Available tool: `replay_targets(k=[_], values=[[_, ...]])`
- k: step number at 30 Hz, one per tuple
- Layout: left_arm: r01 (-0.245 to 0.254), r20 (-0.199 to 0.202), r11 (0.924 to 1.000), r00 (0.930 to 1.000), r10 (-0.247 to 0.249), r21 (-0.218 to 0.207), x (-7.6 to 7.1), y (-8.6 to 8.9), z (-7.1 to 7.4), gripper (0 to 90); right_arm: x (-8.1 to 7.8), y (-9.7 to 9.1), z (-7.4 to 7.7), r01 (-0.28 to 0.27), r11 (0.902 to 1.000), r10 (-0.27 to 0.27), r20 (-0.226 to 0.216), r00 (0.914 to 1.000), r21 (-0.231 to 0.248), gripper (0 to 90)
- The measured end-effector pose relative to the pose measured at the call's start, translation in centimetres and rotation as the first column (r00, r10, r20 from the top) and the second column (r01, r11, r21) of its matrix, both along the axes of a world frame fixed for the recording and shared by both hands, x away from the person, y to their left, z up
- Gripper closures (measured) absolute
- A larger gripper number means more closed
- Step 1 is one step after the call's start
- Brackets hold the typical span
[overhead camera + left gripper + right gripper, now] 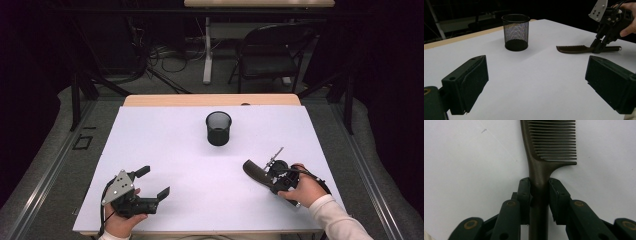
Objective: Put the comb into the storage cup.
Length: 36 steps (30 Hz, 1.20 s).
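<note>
Legible text, labels, brands, numbers, signs: none. You find no readable marking on any surface you can see in the three views here.

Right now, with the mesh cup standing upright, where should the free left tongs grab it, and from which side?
Take the mesh pen cup by its rim, coming down from above with one jaw inside and one outside the wall. It stands upright and open-topped, and it looks empty, so the rim is free all round. The left tongs are wide open; a side grasp around the body is probably possible too.
</note>
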<state>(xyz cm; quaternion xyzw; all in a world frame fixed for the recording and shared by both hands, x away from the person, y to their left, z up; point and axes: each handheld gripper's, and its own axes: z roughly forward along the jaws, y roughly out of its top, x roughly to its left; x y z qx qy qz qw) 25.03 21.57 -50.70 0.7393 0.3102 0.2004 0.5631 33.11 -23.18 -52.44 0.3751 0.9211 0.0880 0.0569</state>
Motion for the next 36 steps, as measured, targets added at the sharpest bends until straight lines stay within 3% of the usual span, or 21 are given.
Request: replay_targets(k=[2, 5, 7, 8, 9, 13, 16, 27, 30, 31, 36], values=[[0.003, 0.001, 1.0, 1.0, -0.002, -0.002, 0.0, 0.0, 0.0, 4.8, 0.0, 0.0, 0.2, -0.004, 0.9998, 0.003, -0.013, 0.9999, -0.018, 72.6], [0.003, 0.002, 1.0, 1.0, -0.003, -0.002, 0.0, 0.0, 0.0, 4.8, -0.1, -0.1, 0.3, 0.005, 0.9999, -0.005, 0.01, 0.9999, 0.016, 72.7], [-0.001, 0.001, 1.0, 1.0, 0.001, 0.0, 0.0, 0.0, 0.0, 4.8, -0.1, -0.1, 0.3, 0.001, 0.9999, -0.001, 0.01, 1.0, 0.015, 72.7], [0.0, 0.001, 1.0, 1.0, 0.0, 0.0, 0.0, 0.0, 0.0, 4.8, 0.0, -0.1, 0.7, -0.007, 0.9998, 0.006, -0.005, 1.0, -0.018, 72.7], [0.0, 0.003, 1.0, 1.0, 0.0, 0.0, 0.0, 0.0, 0.0, 4.8, -0.2, 0.0, 0.6, 0.003, 0.9998, -0.003, 0.016, 0.9999, 0.02, 72.7], [0.002, 0.003, 1.0, 1.0, -0.002, -0.001, 0.0, 0.0, 0.0, 4.8, -0.3, 0.1, 0.8, -0.005, 0.9992, 0.004, 0.025, 0.9997, 0.041, 72.7], [0.0, 0.003, 1.0, 1.0, 0.0, 0.0, 0.0, 0.0, 0.0, 4.8, -0.5, 0.4, 1.3, -0.009, 0.9995, 0.008, 0.034, 0.9994, 0.03, 72.7], [0.0, 0.003, 1.0, 1.0, 0.0, 0.0, 0.0, 0.0, 0.0, 5.1, -1.0, 1.2, 2.6, -0.03, 0.9966, 0.022, 0.103, 0.9944, 0.076, 72.7], [0.0, 0.004, 1.0, 1.0, 0.0, 0.0, 0.0, 0.0, 0.0, 5.2, -1.0, 1.3, 3.0, -0.031, 0.9975, 0.025, 0.093, 0.9953, 0.064, 72.7], [0.0, 0.004, 1.0, 1.0, 0.0, 0.0, 0.0, 0.0, 0.0, 5.2, -1.1, 1.3, 2.9, -0.029, 0.9954, 0.018, 0.12, 0.9926, 0.091, 72.7], [0.0, 0.005, 1.0, 1.0, 0.0, 0.001, 0.0, 0.0, 0.0, 5.4, -1.1, 1.4, 3.2, -0.035, 0.9938, 0.02, 0.138, 0.9902, 0.106, 72.7]])
